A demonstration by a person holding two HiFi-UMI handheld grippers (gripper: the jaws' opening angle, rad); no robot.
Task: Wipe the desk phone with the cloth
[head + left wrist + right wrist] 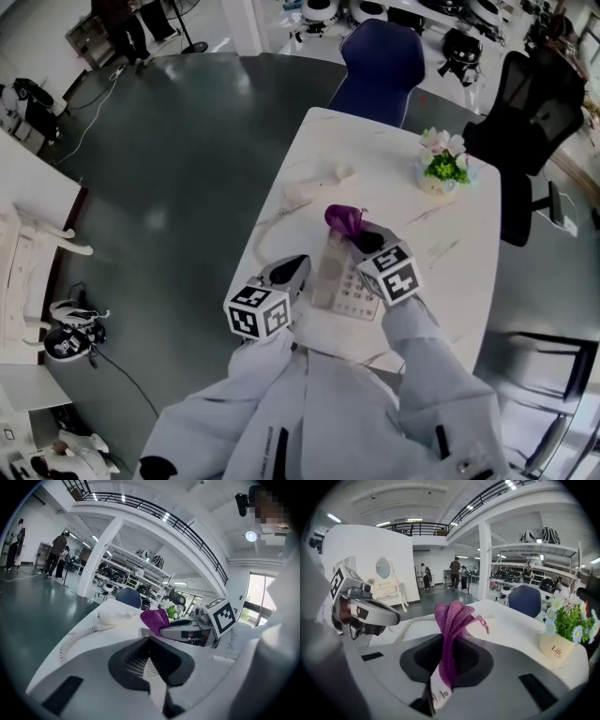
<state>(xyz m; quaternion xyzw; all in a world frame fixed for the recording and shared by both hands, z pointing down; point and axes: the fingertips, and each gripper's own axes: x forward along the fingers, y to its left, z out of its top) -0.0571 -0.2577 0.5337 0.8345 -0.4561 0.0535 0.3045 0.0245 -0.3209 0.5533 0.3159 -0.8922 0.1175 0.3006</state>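
Open workshop with a dark floor. On the white desk point(450, 244) the desk phone point(349, 286) sits just under the grippers, its handset point(314, 185) lying apart, probably to bare the keypad.

Left gripper view: the left hand-held gripper point(150, 640) is closed on nothing, idle beside the phone.

Right gripper view: the right hand-held gripper point(448, 648) pinches the purple cloth point(452, 616), which is bunched forward for wiping.

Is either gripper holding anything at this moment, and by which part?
The right gripper pinches the purple cloth near its labelled end, the rest bunched up above the jaws. The left gripper is shut and holds nothing.
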